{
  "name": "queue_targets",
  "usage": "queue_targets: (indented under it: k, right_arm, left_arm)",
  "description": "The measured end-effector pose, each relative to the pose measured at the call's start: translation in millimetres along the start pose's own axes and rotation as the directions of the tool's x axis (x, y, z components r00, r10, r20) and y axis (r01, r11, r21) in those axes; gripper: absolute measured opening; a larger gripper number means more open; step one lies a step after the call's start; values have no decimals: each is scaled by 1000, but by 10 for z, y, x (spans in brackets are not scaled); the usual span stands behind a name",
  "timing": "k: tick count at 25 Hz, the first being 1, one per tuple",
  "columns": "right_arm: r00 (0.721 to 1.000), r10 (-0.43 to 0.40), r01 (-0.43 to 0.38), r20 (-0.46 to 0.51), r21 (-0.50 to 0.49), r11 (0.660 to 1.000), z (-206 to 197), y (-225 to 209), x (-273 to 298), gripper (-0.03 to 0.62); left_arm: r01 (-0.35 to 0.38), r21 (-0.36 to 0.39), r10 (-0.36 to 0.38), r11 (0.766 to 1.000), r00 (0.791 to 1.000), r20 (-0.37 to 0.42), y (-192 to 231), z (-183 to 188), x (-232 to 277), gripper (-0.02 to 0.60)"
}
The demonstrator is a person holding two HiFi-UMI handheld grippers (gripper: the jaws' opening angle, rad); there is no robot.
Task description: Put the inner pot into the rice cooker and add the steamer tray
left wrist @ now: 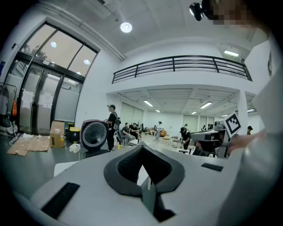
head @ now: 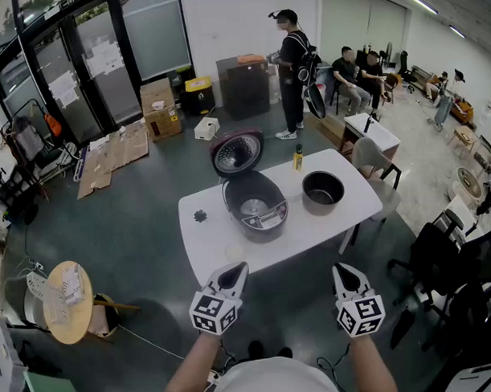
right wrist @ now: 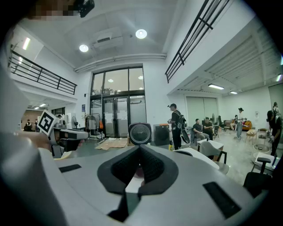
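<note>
Not started yet | inner pot (head: pixel 322 190) sits on the counter (head: pixel 215 242) just right of the open rice cooker (head: pixel 255 205), not in it | steamer tray: can't spot it | your left gripper (head: pixel 234 273) and right gripper (head: pixel 342 273) are clenched on nothing, short of the counter

Place: a big open work hall, part office and part test space, not a home kitchen.
Height: a balcony railing (left wrist: pixel 177 66) runs along an upper level, under a high white ceiling with round ceiling lights (left wrist: pixel 126 27).
Entrance: tall glass doors (head: pixel 88 60) with papers stuck on them.
Floor: bare grey floor (head: pixel 142 235), with cardboard boxes (head: pixel 160 108) and flattened cardboard (head: pixel 111 160) near the doors.
Furniture: a white table (head: pixel 215 240) out in the open carries a rice cooker (head: pixel 255 203); black office chairs (head: pixel 441 257) stand to one side.
People: a standing person (head: pixel 293 69) with a device on the head is at a dark cabinet (head: pixel 243 85); seated people (head: pixel 358 71) are further back.
</note>
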State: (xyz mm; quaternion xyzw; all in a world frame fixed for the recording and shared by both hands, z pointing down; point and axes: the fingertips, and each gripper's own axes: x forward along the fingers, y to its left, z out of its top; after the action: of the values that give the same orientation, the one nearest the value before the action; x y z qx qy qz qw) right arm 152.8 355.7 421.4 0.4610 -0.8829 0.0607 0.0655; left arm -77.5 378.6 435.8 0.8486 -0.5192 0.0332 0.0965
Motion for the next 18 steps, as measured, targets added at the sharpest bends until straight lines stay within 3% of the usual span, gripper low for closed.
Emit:
queue_targets:
  k: [18]
  right_arm:
    - [999, -38, 38, 14, 49, 998, -7, -6, 22, 12]
  left_arm:
    - [20, -8, -20, 1000, 1000, -7, 27, -36, 37, 15]
